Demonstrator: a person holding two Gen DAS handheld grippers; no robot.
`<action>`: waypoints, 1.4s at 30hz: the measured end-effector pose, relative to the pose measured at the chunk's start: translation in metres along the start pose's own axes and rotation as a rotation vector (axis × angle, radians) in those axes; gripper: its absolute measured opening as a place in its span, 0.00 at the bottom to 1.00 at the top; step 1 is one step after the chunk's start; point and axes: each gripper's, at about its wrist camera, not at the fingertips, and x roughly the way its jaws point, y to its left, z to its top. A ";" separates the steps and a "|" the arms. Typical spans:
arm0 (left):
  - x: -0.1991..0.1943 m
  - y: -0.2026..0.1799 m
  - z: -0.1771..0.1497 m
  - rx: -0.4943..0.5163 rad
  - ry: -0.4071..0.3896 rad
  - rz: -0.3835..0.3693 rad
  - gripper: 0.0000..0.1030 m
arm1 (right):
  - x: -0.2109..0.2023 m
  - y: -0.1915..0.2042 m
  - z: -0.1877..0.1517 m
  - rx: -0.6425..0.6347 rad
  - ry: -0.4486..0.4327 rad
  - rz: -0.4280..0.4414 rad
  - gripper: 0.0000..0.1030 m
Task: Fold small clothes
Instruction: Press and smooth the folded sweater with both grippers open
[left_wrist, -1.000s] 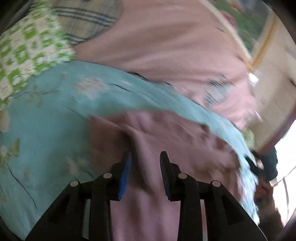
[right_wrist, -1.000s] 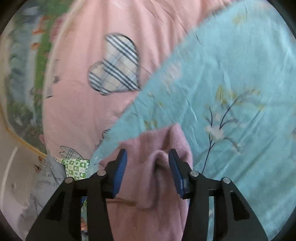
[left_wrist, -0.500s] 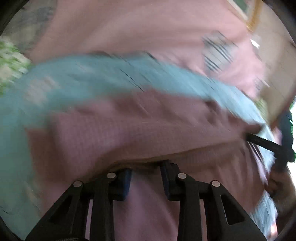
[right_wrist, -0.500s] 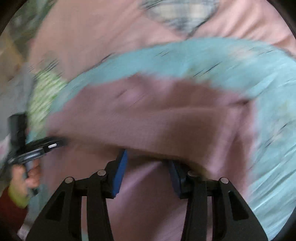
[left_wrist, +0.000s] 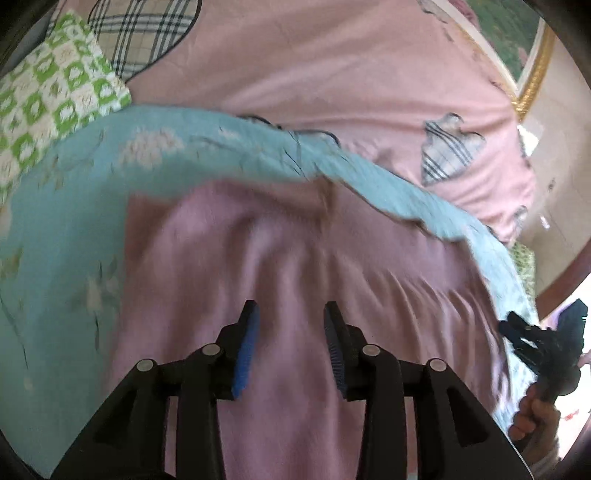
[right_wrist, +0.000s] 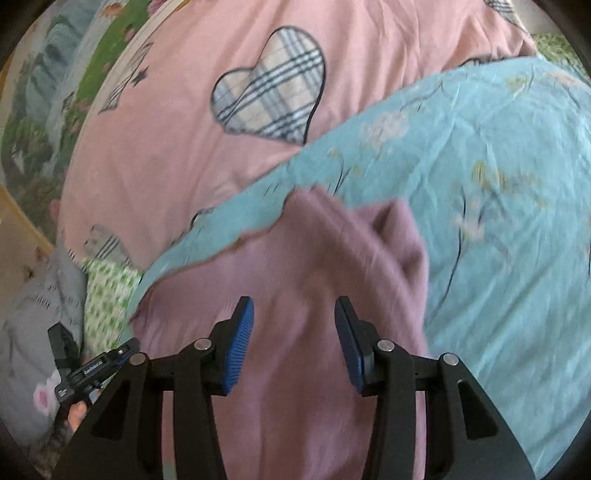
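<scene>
A mauve knit garment (left_wrist: 295, 258) lies on a light-blue floral sheet (left_wrist: 62, 229) spread over a bed covered by a pink quilt with plaid hearts (left_wrist: 332, 74). The garment's far edge runs just short of the sheet's far border, where the pink quilt begins. In the right wrist view the garment (right_wrist: 295, 295) ends in a rumpled, folded-over corner, with a broad stretch of bare blue sheet (right_wrist: 498, 221) to its right. A green-and-white checked cloth (left_wrist: 55, 96) sits beyond the sheet's left corner.

The left hand-held gripper (left_wrist: 291, 343) points down over the garment's middle, its jaws opening and moderately apart; cloth lies beneath the gap, not pinched by the blue pads. The right hand-held gripper (right_wrist: 293, 339) hangs likewise over the garment near that corner, jaws moderately apart, gripping nothing. Each wrist view catches the other gripper at the garment's side edge, held in a person's hand (left_wrist: 532, 417).
</scene>
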 end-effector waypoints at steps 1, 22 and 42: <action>-0.007 -0.002 -0.013 -0.002 0.003 -0.015 0.43 | -0.002 0.002 -0.010 -0.005 0.007 0.013 0.46; -0.081 0.063 -0.148 -0.259 -0.024 -0.023 0.54 | -0.078 -0.011 -0.118 -0.010 -0.117 0.010 0.46; -0.040 0.069 -0.103 -0.432 -0.115 0.013 0.59 | -0.065 0.000 -0.137 -0.083 -0.080 0.193 0.46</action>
